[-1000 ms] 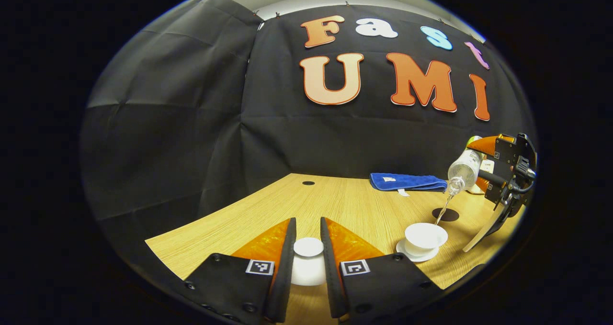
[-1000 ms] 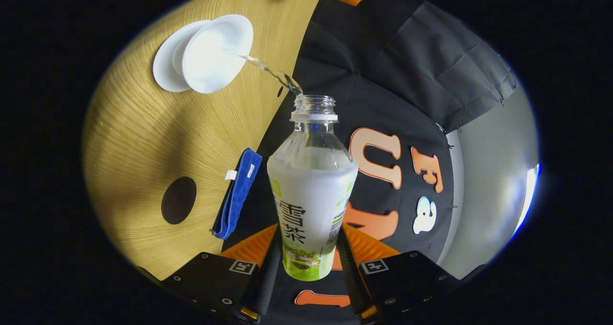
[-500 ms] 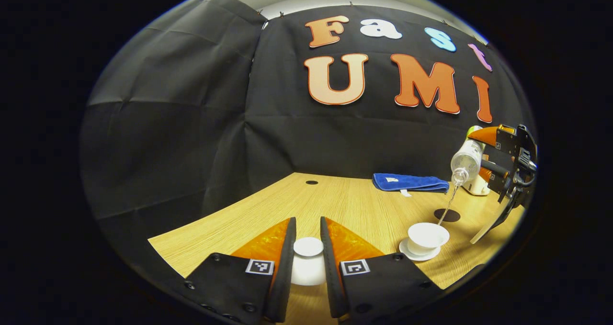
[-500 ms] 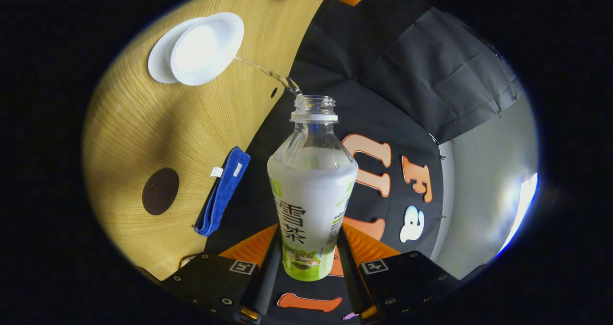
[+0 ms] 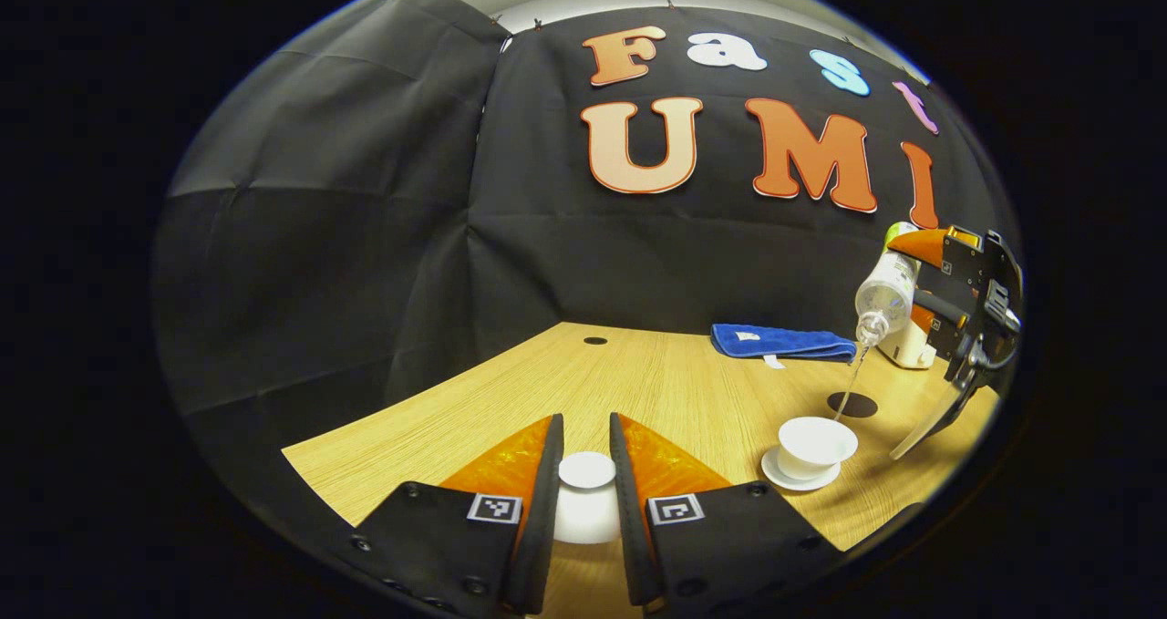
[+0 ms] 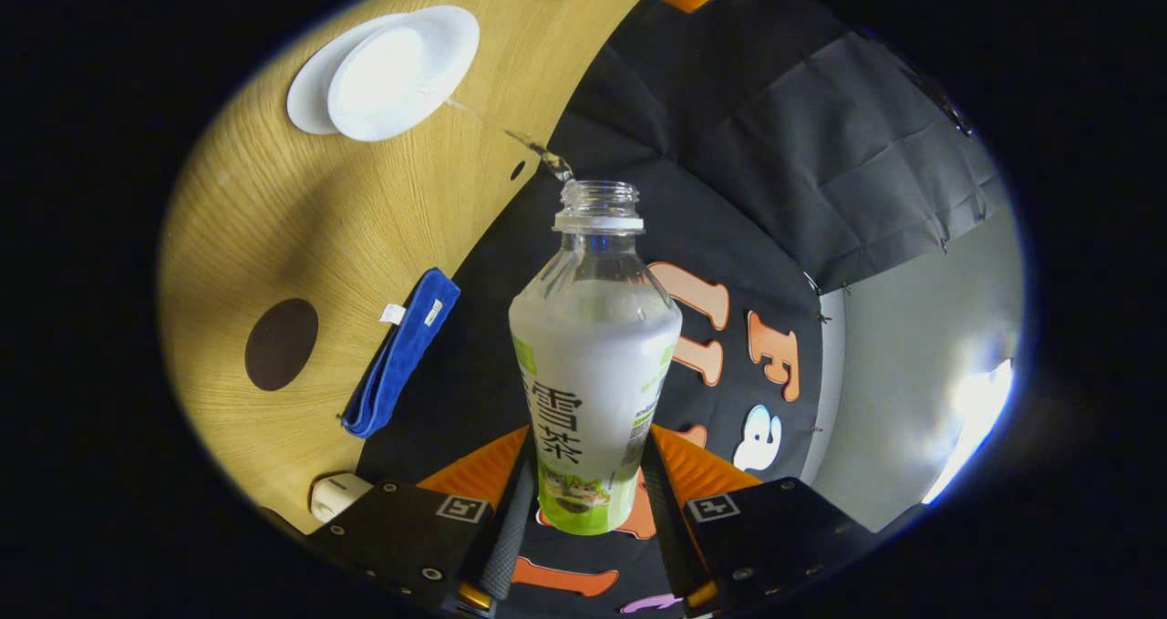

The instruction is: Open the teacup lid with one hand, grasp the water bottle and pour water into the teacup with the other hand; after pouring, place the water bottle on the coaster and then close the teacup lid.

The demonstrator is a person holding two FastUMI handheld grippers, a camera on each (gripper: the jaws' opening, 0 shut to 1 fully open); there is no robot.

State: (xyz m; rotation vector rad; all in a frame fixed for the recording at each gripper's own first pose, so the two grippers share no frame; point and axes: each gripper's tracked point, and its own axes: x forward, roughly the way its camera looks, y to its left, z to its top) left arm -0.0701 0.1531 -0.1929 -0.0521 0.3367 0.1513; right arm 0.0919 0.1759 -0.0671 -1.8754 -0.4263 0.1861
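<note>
Pouring is under way: the right gripper [image 6: 583, 500], fingers clamped on the tilted water bottle [image 6: 593, 364] at centre frame, sends a thin stream into the open teacup [image 6: 401, 72] at upper left of the right gripper view. The left gripper [image 5: 586, 500], low in the left gripper view, pinches the white lid [image 5: 586, 491] above the table [image 5: 638, 382]. Next, by the look of it: right the bottle and carry it to the dark coaster [image 6: 281, 344] at mid-left, beside the blue cloth [image 6: 401, 350].

table [image 5: 656, 391]: wood | on it: saucer [image 5: 777, 475] under teacup [image 5: 814, 444], coaster [image 5: 852, 406], blue cloth [image 5: 782, 343]
</note>
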